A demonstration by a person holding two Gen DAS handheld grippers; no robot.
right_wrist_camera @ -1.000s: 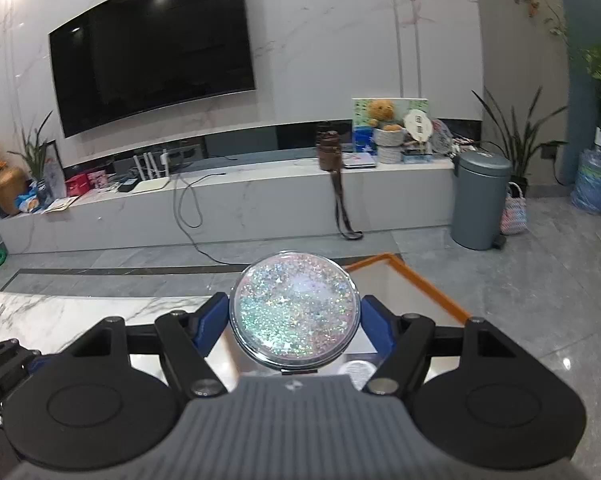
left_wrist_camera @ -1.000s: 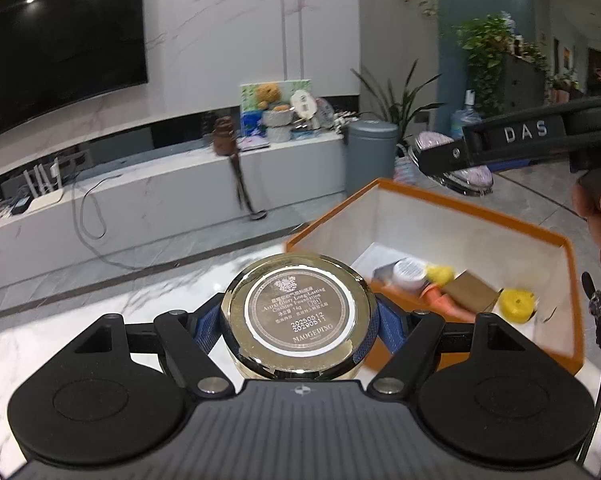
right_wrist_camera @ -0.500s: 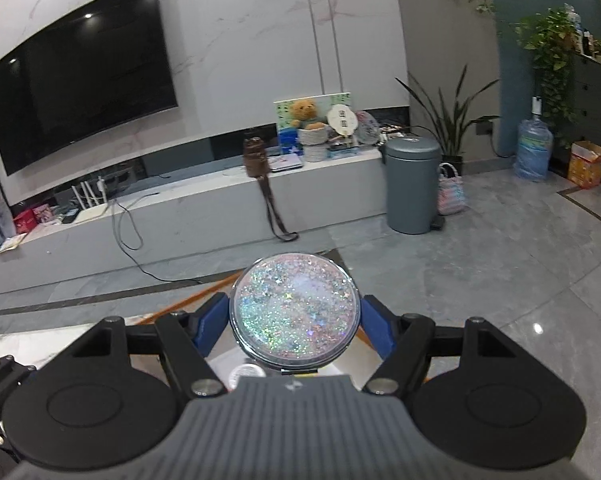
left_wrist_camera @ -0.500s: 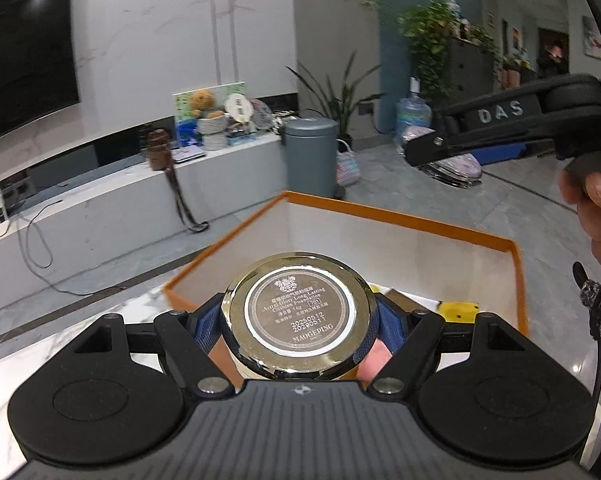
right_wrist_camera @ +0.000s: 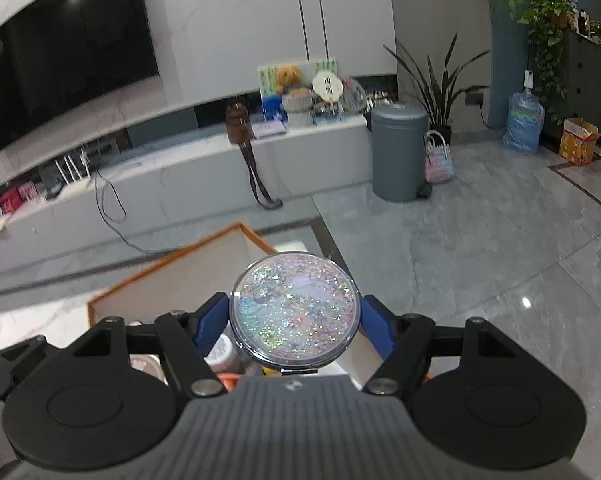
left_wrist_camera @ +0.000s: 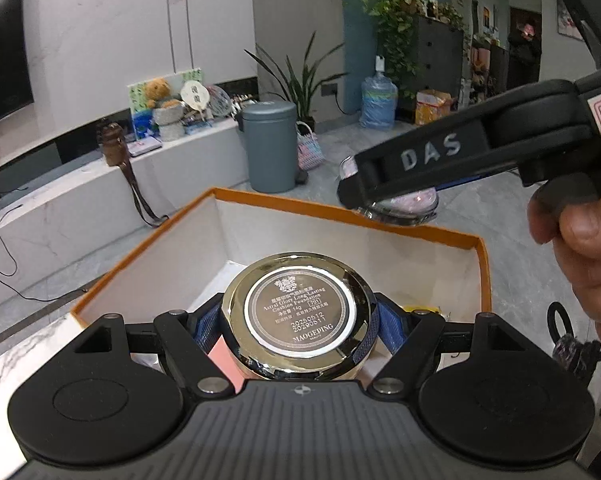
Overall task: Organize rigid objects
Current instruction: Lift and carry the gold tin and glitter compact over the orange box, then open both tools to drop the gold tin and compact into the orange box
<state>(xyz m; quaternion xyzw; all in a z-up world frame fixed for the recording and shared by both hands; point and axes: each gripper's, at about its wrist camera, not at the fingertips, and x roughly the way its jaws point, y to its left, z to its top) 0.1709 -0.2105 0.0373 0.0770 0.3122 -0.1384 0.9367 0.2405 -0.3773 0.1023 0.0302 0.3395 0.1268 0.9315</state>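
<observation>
Left gripper [left_wrist_camera: 298,330] with gold compact [left_wrist_camera: 298,320] now over the orange box [left_wrist_camera: 340,216], right gripper [right_wrist_camera: 294,320] nearer its corner

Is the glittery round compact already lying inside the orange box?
No, the glittery compact is clamped between the right gripper pads, held above the orange box.

white marble table [left_wrist_camera: 4,356], open orange box [left_wrist_camera: 485,264] resting on it
</observation>
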